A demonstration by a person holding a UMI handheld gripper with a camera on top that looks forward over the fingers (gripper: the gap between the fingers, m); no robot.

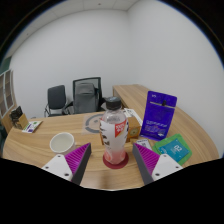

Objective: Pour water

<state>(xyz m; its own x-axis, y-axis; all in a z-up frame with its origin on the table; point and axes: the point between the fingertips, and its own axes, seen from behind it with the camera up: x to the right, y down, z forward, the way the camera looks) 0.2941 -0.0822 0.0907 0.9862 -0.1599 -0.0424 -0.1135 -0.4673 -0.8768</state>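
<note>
- I think the pour has not begun yet; the gripper [112, 160] looks like it is only getting ready to take hold of the bottle.
- To the left of the fingers and a bit beyond them, a small white bowl [62, 142] sits on the wooden table [40, 160]. I guess the water goes in there.
- The left finger [72, 160] and the right finger [148, 160] stand wide apart, so the gripper is open and holds nothing.
- The bottle [115, 135] stands upright just ahead of the fingers, lined up with the gap between them. It has a red base.
- Next, I think the fingers must slide forward on both sides of the bottle and squeeze it, then lift and tip it over the bowl.
- Right of the fingers lies a green packet [172, 148], and beyond it stands a purple box [159, 112].
- Far beyond the fingers are two black office chairs [75, 97] and plain white walls [60, 45].
</note>
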